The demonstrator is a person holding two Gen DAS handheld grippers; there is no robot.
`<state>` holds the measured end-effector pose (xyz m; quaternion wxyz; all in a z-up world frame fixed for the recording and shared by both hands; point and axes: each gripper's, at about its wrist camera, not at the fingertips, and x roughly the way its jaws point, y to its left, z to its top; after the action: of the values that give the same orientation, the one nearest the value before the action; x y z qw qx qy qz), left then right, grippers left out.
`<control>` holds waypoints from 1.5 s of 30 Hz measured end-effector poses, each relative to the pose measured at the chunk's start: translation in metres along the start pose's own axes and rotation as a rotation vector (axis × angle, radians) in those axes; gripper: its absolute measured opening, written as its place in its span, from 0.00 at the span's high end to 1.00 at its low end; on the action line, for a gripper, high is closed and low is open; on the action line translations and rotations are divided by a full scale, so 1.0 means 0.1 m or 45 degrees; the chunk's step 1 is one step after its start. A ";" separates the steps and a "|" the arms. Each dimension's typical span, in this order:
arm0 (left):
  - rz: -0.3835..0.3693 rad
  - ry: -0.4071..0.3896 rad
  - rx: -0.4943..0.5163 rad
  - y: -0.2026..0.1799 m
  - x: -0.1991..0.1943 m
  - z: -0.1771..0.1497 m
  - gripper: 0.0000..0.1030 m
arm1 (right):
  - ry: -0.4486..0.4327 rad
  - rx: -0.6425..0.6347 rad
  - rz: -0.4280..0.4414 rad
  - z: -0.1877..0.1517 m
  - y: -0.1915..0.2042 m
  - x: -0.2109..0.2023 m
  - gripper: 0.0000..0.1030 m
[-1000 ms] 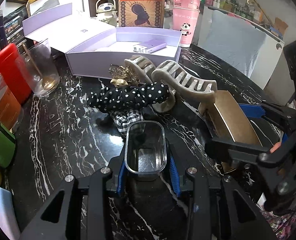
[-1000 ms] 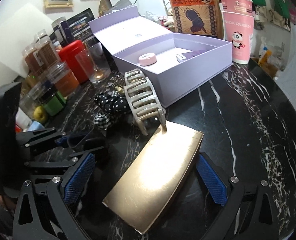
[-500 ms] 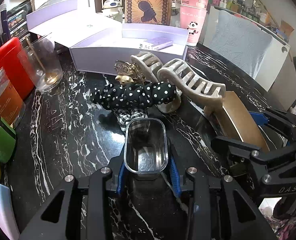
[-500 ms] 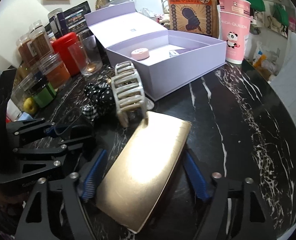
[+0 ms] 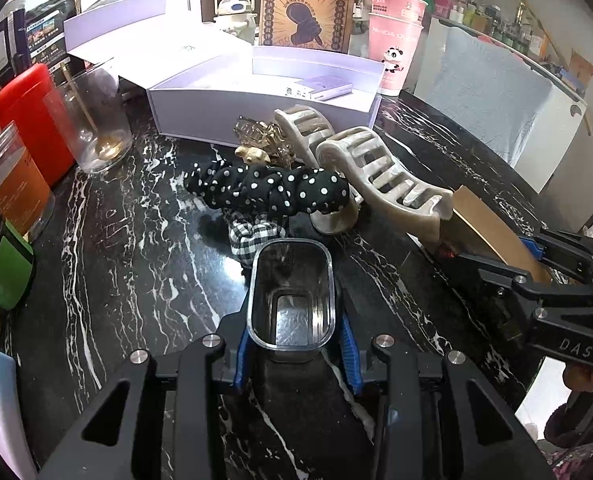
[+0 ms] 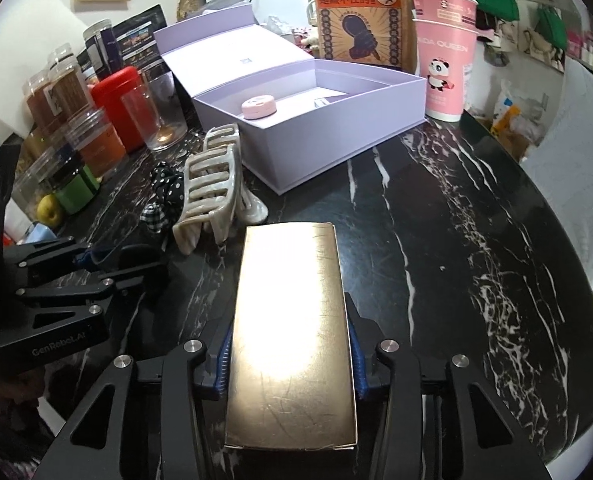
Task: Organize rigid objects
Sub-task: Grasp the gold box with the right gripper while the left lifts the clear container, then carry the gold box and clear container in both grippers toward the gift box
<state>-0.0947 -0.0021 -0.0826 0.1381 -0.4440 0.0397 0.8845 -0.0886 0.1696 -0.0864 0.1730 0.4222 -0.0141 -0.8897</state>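
On the marble table (image 6: 476, 220), with the open lilac box (image 6: 336, 136) beyond, the right gripper (image 6: 290, 364) has just closed on the gold box (image 6: 292, 320), the left gripper (image 5: 292, 344) clamping a clear tub (image 5: 290, 304); judged mid-pickup, lifting into the lilac box next.

gold box (image 5: 492, 228): far end hidden behind the right gripper (image 5: 536, 264), at 3 o'clock
checked scrunchie (image 5: 252, 232): mostly hidden under the dotted scrunchie (image 5: 268, 190)
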 end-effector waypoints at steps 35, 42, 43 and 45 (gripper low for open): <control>-0.026 -0.116 -0.003 -0.12 -0.51 0.33 0.65 | -0.133 0.025 0.074 0.13 0.05 -0.53 0.58; -0.021 -0.143 -0.002 -0.07 -0.58 0.49 0.65 | -0.159 -0.001 0.102 0.30 0.09 -0.57 0.57; -0.021 -0.145 -0.003 -0.07 -0.58 0.52 0.65 | -0.162 -0.005 0.107 0.32 0.09 -0.58 0.57; -0.024 -0.149 -0.004 -0.06 -0.58 0.57 0.65 | -0.172 -0.018 0.107 0.37 0.10 -0.59 0.57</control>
<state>-0.1043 0.0021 -0.0023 0.1477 -0.3919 0.0262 0.9077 -0.0789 0.1742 -0.0171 0.2117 0.3592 -0.0371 -0.9082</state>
